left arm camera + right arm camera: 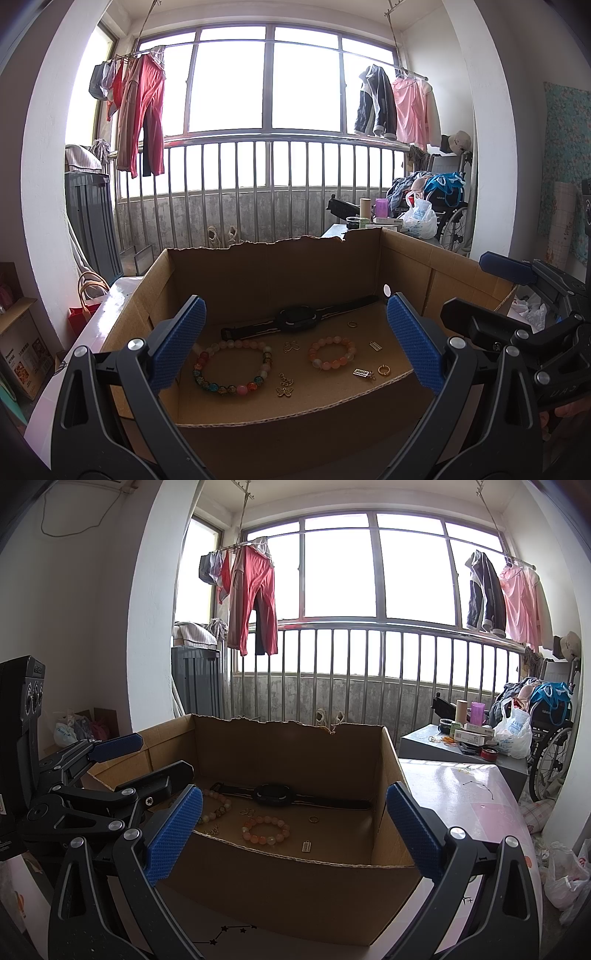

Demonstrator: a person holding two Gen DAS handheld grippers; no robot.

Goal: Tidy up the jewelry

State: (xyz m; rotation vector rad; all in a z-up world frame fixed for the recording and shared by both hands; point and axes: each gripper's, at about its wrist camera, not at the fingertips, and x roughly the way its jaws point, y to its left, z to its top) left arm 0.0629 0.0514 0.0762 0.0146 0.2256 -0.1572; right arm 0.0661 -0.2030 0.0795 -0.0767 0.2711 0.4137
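The left tool (295,343) is held with its blue pads spread wide and nothing between them, at the near edge of an open cardboard box (258,269) that stands on a glossy white bench (461,797).

The jewelry is seen on the box floor. At the left lies a multicoloured bead bracelet (232,365). Just right of it lie two small gold butterfly charms, one nearer the back (291,346) and one nearer the front (285,392). Behind these, a black watch (297,318) is stretched flat along the back wall. A peach bead bracelet (332,353) lies right of centre, apart from the multicoloured one. A thin gold ring (352,324) is noted behind it, a small rectangular silver charm (373,345) to its right, and a second rectangular charm (362,373) beside a gold ring (384,370) near the front right.

The right tool (293,829) is likewise spread wide and empty, hovering before the box's right front corner.
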